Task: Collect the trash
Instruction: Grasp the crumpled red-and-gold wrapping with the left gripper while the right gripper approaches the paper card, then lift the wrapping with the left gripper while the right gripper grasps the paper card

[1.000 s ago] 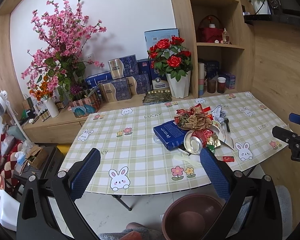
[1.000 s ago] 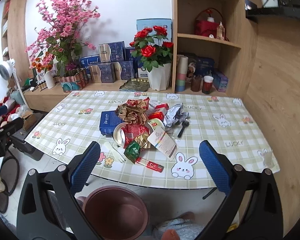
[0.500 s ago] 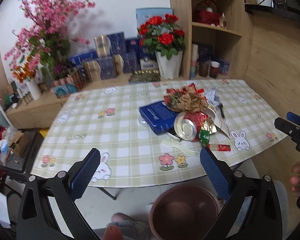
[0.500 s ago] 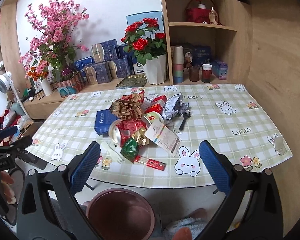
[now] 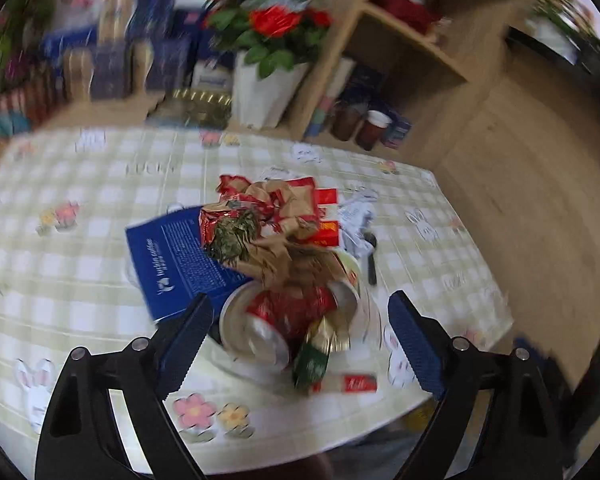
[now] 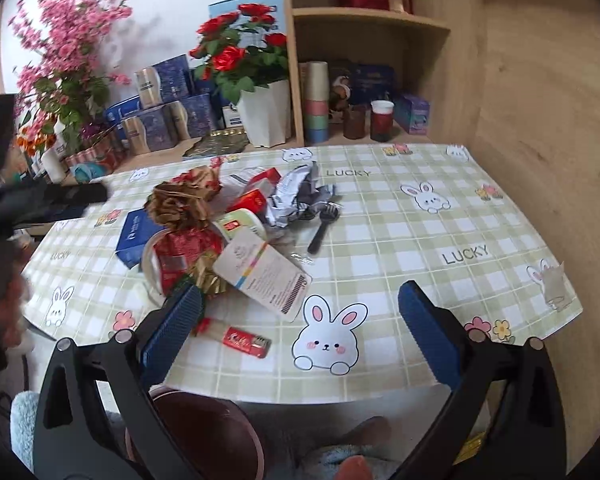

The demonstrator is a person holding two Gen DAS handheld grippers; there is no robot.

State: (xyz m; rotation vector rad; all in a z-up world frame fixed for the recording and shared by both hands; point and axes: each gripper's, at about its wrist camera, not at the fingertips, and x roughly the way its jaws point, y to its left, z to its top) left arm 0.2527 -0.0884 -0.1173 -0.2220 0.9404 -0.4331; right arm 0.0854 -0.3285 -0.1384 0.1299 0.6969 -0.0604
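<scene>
A heap of trash lies mid-table: a blue box (image 5: 176, 264), crumpled brown paper (image 5: 288, 216), a foil bowl with red wrappers (image 5: 288, 320), a green wrapper (image 5: 312, 360), a red stick pack (image 5: 352, 383), crumpled silver foil (image 6: 296, 196), a black fork (image 6: 320, 228) and a white card (image 6: 264, 276). My left gripper (image 5: 296, 344) is open, its jaws either side of the foil bowl, just above it. My right gripper (image 6: 300, 332) is open and empty over the table's near edge, right of the heap. A brown bin (image 6: 204, 440) stands on the floor below the table edge.
The table has a checked bunny cloth (image 6: 440, 240). Behind it a low cabinet holds a white vase of red roses (image 6: 260, 116), pink blossoms (image 6: 68, 52) and blue boxes (image 6: 168, 112). A wooden shelf unit (image 6: 380, 60) with cups stands at the back right.
My left gripper has swung right and forward, close over the trash heap; its view is blurred by motion. My right gripper has moved closer to the table's near edge. Both stay open.
</scene>
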